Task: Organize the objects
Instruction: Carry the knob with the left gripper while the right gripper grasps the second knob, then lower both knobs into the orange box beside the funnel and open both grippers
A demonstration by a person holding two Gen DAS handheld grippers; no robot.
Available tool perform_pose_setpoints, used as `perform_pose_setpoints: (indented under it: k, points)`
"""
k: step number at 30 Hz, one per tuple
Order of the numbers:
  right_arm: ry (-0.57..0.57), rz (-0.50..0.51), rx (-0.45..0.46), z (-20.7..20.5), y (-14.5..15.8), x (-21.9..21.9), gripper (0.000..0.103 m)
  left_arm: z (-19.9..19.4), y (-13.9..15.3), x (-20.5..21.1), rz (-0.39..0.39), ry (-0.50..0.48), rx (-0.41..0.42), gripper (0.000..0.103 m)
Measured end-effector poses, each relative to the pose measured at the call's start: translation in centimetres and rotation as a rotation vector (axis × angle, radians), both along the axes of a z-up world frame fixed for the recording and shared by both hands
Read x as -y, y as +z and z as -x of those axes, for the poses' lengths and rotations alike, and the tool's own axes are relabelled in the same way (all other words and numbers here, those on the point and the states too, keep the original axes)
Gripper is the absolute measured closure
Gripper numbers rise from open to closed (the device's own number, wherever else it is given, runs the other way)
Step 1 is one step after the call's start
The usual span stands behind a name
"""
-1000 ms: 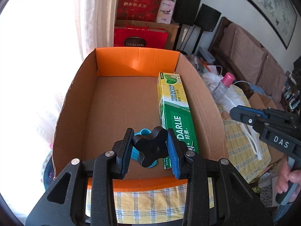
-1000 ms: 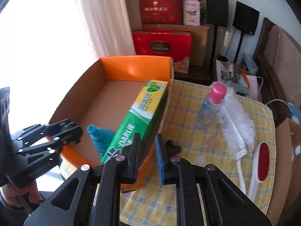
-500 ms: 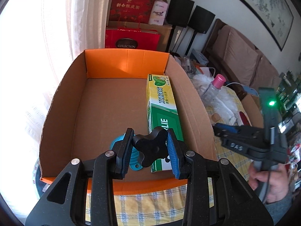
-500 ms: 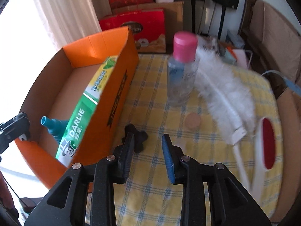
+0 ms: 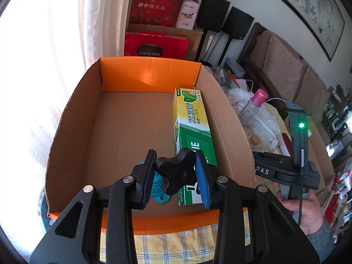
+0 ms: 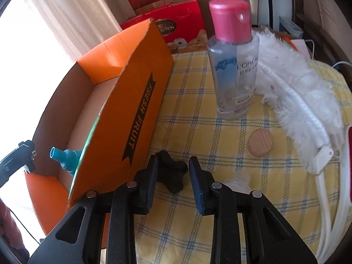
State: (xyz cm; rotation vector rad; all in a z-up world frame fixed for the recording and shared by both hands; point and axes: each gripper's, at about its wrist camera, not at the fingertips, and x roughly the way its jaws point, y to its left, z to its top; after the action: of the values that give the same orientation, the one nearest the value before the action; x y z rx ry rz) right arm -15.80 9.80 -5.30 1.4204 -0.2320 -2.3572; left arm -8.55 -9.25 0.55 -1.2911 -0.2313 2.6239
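Note:
My left gripper (image 5: 176, 173) is shut on a black star-shaped knob (image 5: 175, 172) and holds it over the near end of the orange cardboard box (image 5: 149, 77). Inside the box lie a green and yellow toothpaste carton (image 5: 192, 132) and a teal funnel-like piece (image 5: 159, 187). My right gripper (image 6: 173, 177) is open, low over the yellow checked cloth, with a second black star knob (image 6: 172, 173) lying between its fingers. The clear bottle with the pink cap (image 6: 233, 61) stands just beyond it.
The orange box (image 6: 132, 101) stands left of the right gripper. A white feather duster (image 6: 297, 96), a round cork lid (image 6: 260, 142) and a red-faced brush (image 6: 349, 158) lie on the cloth (image 6: 193, 114) to the right. Red gift bags (image 5: 156, 46) stand behind the box.
My right gripper has moved from beside the toothpaste carton to the right and down over the cloth, opened, and now straddles the second black knob. The left gripper keeps holding its knob over the box.

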Motion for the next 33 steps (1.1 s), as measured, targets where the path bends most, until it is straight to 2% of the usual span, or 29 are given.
perform_pose_setpoints:
  k: [2,5,14,22,28,33]
  points:
    - [0.005,0.016,-0.005,-0.1,0.0,0.1,0.085,0.0,0.0,0.1,-0.001,-0.001,0.001,0.07]
    - [0.02,0.026,-0.037,-0.5,0.7,0.3,0.09,0.1,-0.1,0.2,-0.004,0.0,0.004,0.07]
    - [-0.011,-0.051,-0.102,-2.0,3.9,-0.4,0.09,0.1,0.1,-0.1,-0.007,-0.013,0.003,0.07]
    - [-0.017,-0.025,-0.157,-3.1,9.2,-0.7,0.09,-0.2,0.0,0.4,0.003,-0.012,0.015,0.07]
    - [0.047,-0.001,-0.198,-4.9,12.4,1.8,0.09,-0.5,-0.6,1.1,0.004,-0.002,0.037,0.07]
    - [0.125,0.023,-0.187,-5.7,13.0,5.2,0.09,-0.6,-1.2,1.7,0.008,0.013,0.056,0.07]
